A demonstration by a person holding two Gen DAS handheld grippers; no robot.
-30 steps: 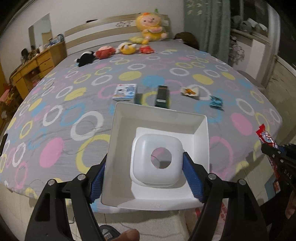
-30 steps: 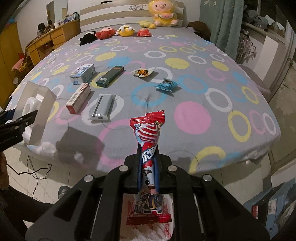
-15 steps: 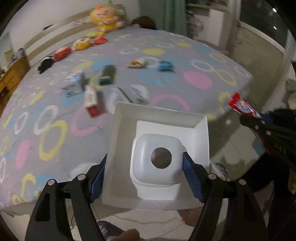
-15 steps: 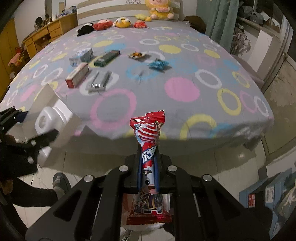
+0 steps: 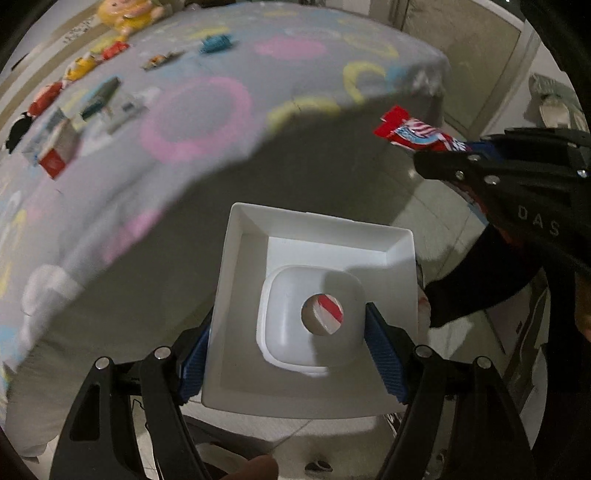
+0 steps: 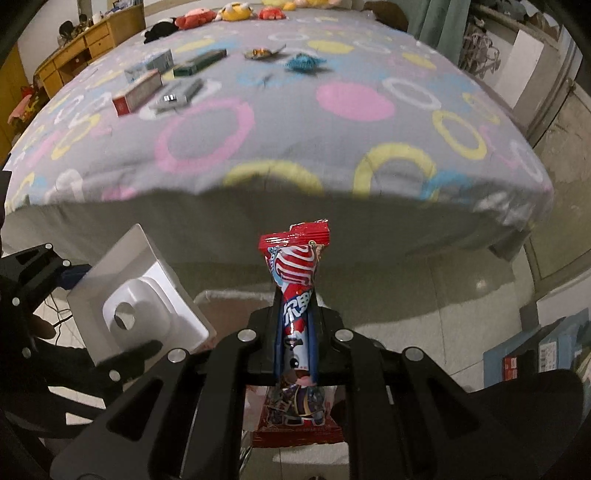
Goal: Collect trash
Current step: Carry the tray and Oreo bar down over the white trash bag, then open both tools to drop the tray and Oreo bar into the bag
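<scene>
Both grippers have dropped below the bed; left gripper clenches the white tray; right gripper grips the red wrapper, disposal probably next.

Two hand-held grippers: left hand-held gripper, right hand-held gripper. One white plastic tray, one red snack wrapper. On the bed: four boxes – red-and-white box, silver box, dark green box, blue-and-white box. Two loose wrappers – teal wrapper, orange wrapper. At least four plush toys near the headboard.
</scene>
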